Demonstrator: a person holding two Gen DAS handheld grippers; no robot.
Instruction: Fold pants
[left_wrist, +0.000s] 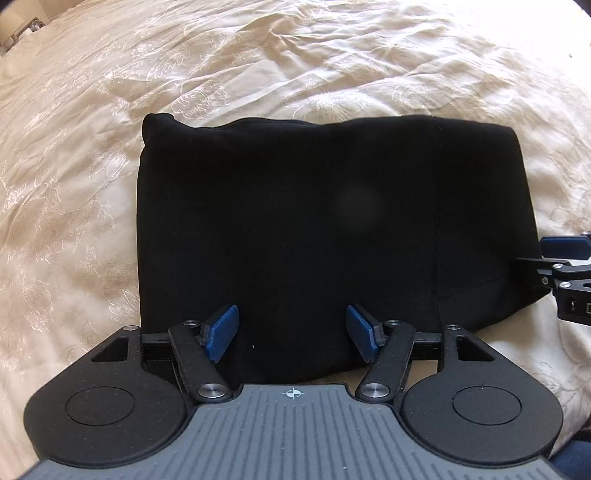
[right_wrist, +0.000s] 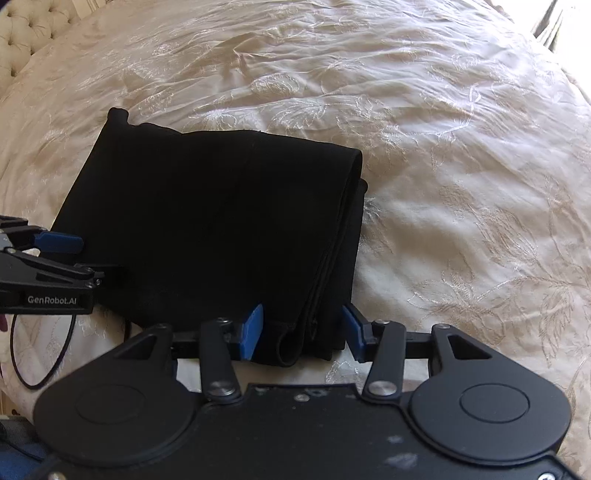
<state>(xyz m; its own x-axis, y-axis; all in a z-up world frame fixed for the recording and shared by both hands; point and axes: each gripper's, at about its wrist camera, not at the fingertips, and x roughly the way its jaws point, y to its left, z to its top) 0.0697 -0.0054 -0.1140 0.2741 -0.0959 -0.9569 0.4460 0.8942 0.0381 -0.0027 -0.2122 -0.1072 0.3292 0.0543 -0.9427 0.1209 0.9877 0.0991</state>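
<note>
The black pants (left_wrist: 314, 221) lie folded into a compact rectangle on the cream bedspread (left_wrist: 74, 184). My left gripper (left_wrist: 291, 334) is open, its blue pads (left_wrist: 221, 332) spread over the near edge of the pants, holding nothing. In the right wrist view the pants (right_wrist: 207, 229) show stacked layers along their right edge. My right gripper (right_wrist: 303, 332) is open, its pads either side of the near right corner of the folded layers. The right gripper shows at the right edge of the left wrist view (left_wrist: 565, 258); the left gripper shows at the left of the right wrist view (right_wrist: 62, 254).
The embroidered cream bedspread (right_wrist: 461, 184) stretches wrinkled all around the pants. A tufted headboard (right_wrist: 22, 40) stands at the far left. A thin black cable (right_wrist: 22, 369) loops by the left gripper.
</note>
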